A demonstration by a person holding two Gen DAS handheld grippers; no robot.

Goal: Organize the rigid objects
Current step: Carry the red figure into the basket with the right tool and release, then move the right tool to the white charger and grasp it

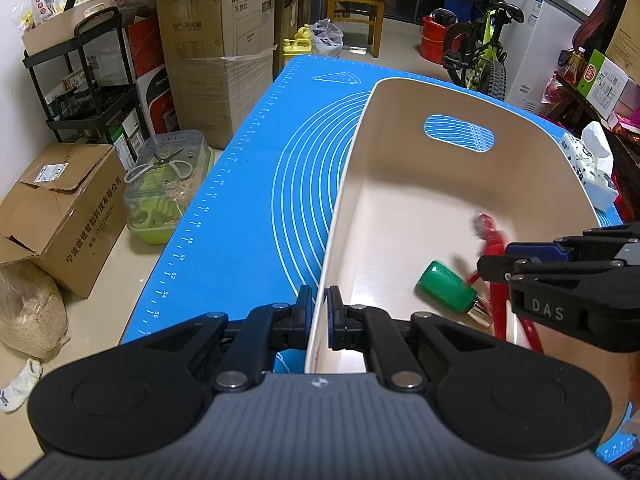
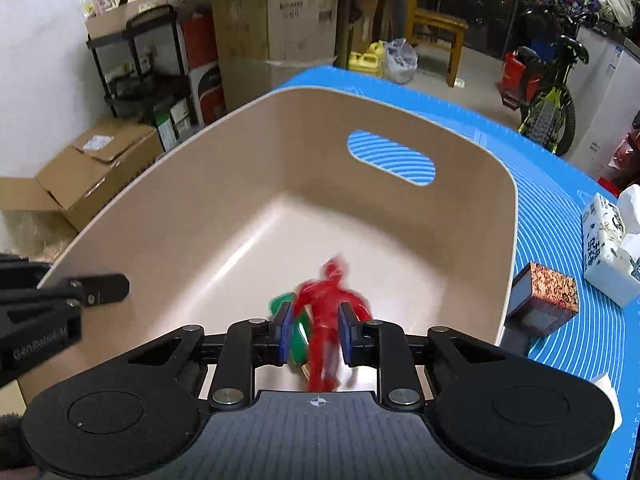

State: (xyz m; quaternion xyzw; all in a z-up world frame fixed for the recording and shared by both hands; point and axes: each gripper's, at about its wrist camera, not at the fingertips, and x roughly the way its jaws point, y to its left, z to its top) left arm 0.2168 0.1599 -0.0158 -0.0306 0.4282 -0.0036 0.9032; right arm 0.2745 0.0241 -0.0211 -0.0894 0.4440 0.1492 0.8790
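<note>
A beige plastic bin [image 1: 532, 168] stands on the blue mat [image 1: 248, 200]. My left gripper [image 1: 319, 312] is shut on the bin's left wall, one finger inside and one outside. My right gripper [image 2: 314, 330] hangs over the bin [image 2: 508, 216] with its jaws apart. A red toy figure [image 2: 326, 312] lies blurred between and below the fingers; neither pad clearly touches it. It also shows in the left wrist view [image 1: 494, 248]. A green bottle [image 1: 448, 286] lies on the bin floor beside it, partly hidden in the right wrist view [image 2: 298, 334].
A small patterned box [image 2: 546, 300] and a tissue pack [image 2: 608, 248] sit on the mat [image 2: 560, 184] right of the bin. Cardboard boxes [image 1: 60, 208], a black shelf [image 1: 80, 80] and a clear container [image 1: 168, 184] crowd the floor at left. A bicycle [image 1: 480, 52] stands behind.
</note>
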